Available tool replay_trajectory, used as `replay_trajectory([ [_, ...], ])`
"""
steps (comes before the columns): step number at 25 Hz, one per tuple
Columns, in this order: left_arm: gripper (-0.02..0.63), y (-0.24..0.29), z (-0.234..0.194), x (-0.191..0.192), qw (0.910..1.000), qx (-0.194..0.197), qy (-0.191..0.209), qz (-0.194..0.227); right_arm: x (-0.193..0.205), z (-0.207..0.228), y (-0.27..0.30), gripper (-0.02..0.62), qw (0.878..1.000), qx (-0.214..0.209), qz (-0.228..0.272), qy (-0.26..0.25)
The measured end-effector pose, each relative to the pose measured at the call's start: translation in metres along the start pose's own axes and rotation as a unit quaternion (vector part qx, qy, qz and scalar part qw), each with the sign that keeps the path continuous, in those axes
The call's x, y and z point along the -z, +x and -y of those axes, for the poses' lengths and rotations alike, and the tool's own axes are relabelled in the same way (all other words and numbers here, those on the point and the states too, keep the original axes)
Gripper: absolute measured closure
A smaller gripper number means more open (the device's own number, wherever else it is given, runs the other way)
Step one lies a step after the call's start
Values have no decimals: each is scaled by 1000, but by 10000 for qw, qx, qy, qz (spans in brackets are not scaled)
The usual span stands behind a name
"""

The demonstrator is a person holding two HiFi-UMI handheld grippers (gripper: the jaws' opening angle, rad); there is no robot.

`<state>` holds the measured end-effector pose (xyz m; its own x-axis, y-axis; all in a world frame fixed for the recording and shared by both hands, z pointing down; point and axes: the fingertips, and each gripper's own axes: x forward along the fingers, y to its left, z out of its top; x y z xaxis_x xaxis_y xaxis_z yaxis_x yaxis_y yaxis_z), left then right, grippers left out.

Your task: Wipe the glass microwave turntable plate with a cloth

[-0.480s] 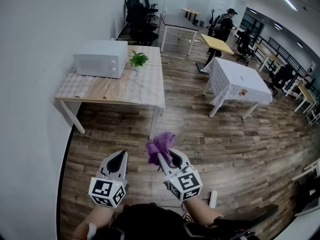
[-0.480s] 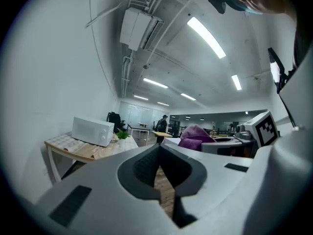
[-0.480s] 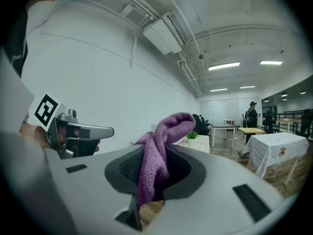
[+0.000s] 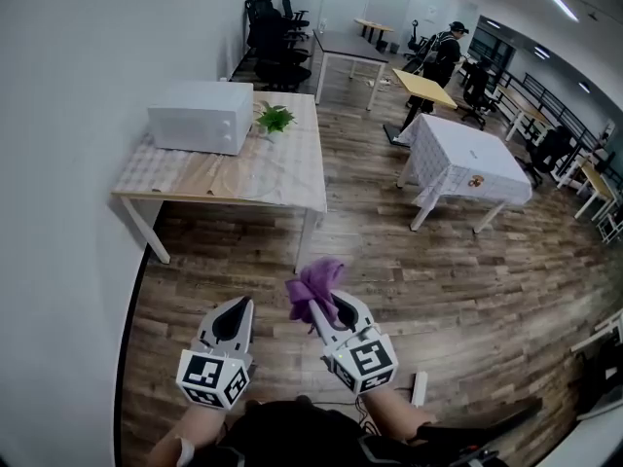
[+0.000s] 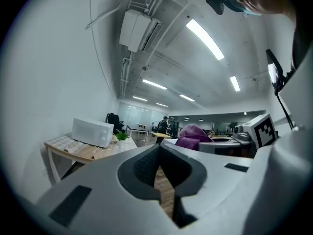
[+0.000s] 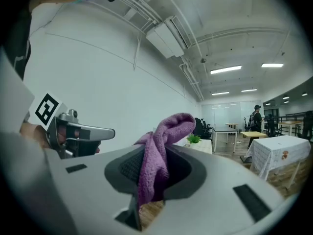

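Little has shifted since the earlier frame: the table [image 4: 292,178] sits slightly lower and nearer in the head view, while both claws hang in front of me just as before. My reading is that I am closing in on the table. Wiping has not started.

Head view: the left gripper [image 4: 234,307] is pinched to a point with nothing in it. The right gripper [image 4: 324,311] clamps the purple cloth [image 4: 313,282], which bunches up above the jaws. On the table stand the microwave [image 4: 195,115] against the wall and a small potted plant [image 4: 274,118] beside it. A faint round glassy outline, probably the turntable plate [image 4: 243,177], lies on the tabletop in front of the microwave, well apart from both claws.

Left gripper view: the jaws are together and empty. The microwave [image 5: 93,132] and plant [image 5: 121,136] are far ahead, and the cloth [image 5: 193,136] shows off to the right.

Right gripper view: the jaws are closed on the cloth [image 6: 164,141], which has a fold standing up and a tail hanging below.

Containers: the microwave door looks shut, so I cannot see inside it. The plate appears to be already out on the table.
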<state>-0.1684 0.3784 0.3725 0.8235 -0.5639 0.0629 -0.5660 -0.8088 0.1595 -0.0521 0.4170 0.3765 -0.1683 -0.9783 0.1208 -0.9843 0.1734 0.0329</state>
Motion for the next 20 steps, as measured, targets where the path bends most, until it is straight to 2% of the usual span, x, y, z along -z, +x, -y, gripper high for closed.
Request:
replay_trajectory([
  [4,600,-7,-8,-1,10000,-22,-27,1,-10,-11,2,502,9996,21,80,-262],
  [13,600,-25,-35,-6,9998,34,127,135,-8,-41,15,502,9998,112,-17,-179],
  [20,598,-19,-53,7,9999,19,-22,106,-1,-47,30,500,9998,98,-118,-159],
])
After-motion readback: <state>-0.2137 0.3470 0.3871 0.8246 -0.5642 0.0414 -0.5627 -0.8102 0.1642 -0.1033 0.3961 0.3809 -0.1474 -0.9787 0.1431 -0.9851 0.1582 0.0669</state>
